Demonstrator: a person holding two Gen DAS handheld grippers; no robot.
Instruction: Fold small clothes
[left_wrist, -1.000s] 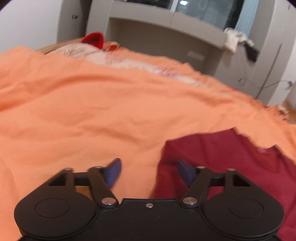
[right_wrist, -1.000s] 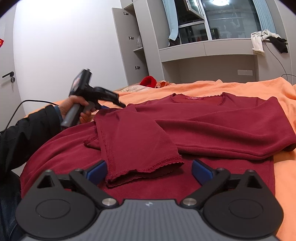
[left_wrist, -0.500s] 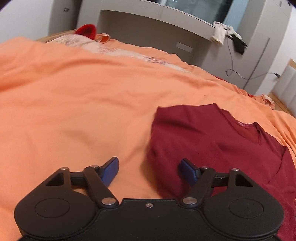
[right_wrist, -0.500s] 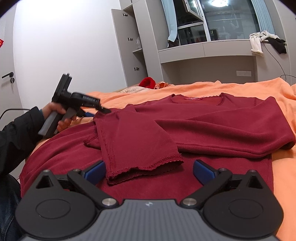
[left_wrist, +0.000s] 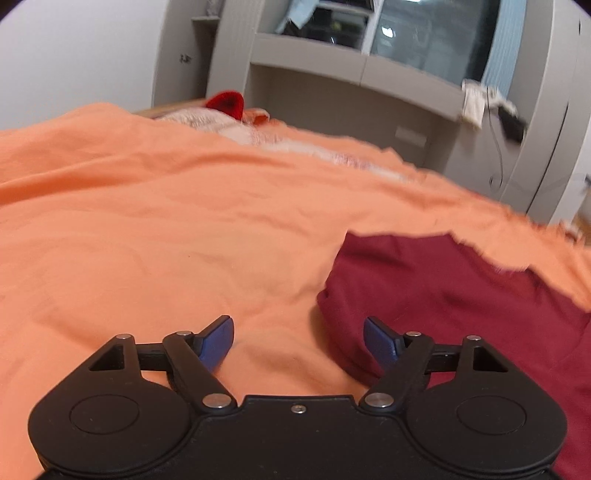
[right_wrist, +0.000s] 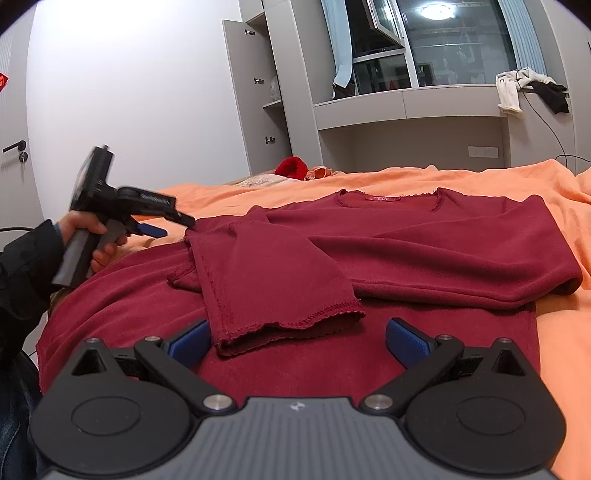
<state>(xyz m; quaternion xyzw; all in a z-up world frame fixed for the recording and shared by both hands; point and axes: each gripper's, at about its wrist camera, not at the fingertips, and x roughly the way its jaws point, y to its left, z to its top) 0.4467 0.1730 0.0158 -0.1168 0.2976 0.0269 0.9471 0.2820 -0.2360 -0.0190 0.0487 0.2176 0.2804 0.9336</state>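
Left gripper (left_wrist: 298, 339) has dropped lower beside the sweater's (right_wrist: 424, 240) left shoulder since half a second ago; jaws wide apart, holding nothing. Right gripper (right_wrist: 295, 341) unchanged, spread wide, empty, straddling the folded sleeve cuff (right_wrist: 291, 325). Dark red sweater lies flat on the orange bedsheet (left_wrist: 147, 240), sleeves folded across its front.

A home bedroom: orange-sheeted bed (right_wrist: 461, 181), grey built-in wardrobe (right_wrist: 255, 92), clothes (right_wrist: 509, 88) draped over window ledge.
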